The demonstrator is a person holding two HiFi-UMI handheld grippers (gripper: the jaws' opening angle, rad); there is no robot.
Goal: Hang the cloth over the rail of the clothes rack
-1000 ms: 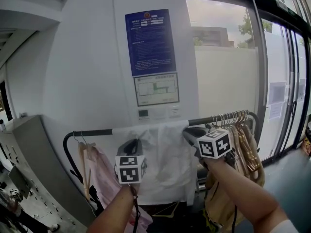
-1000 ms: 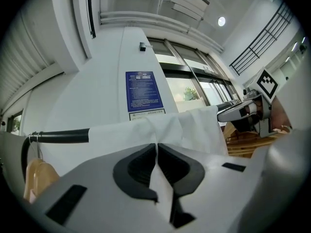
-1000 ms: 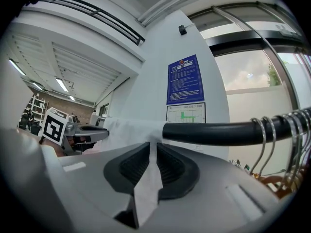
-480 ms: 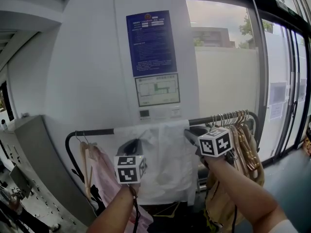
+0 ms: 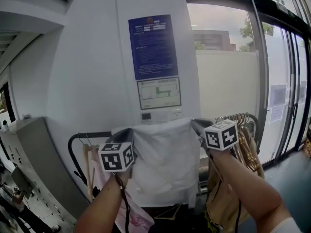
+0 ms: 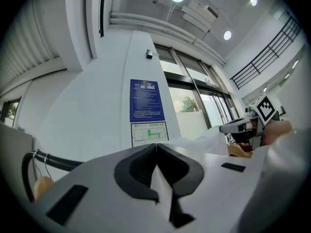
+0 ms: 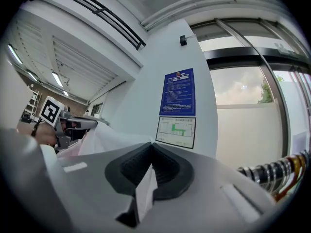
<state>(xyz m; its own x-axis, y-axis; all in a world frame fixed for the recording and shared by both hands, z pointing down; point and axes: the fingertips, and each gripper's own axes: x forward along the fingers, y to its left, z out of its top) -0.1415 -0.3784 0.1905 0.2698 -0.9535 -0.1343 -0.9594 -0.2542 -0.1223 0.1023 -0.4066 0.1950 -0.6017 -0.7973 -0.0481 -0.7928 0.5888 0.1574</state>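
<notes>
A white cloth (image 5: pixel 163 159) hangs spread between my two grippers in front of the black rail (image 5: pixel 90 135) of the clothes rack. Its top edge sits a little above the rail. My left gripper (image 5: pixel 127 132) is shut on the cloth's upper left corner. A white fold (image 6: pixel 160 178) is pinched between its closed jaws in the left gripper view. My right gripper (image 5: pixel 197 125) is shut on the upper right corner, its jaws having just closed on it. A strip of cloth (image 7: pixel 146 191) shows between those jaws in the right gripper view.
A pink garment (image 5: pixel 104 178) hangs on a hanger at the rail's left end. Several wooden hangers (image 5: pixel 245 144) and tan clothes (image 5: pixel 223 198) crowd the right end. Behind the rack stands a white wall with a blue notice (image 5: pixel 153 47). Glass doors (image 5: pixel 286 81) are at the right.
Both grippers have risen, lifting the cloth's top edge from rail height to above it. The left gripper has also shifted left, and the cloth is stretched wider.
</notes>
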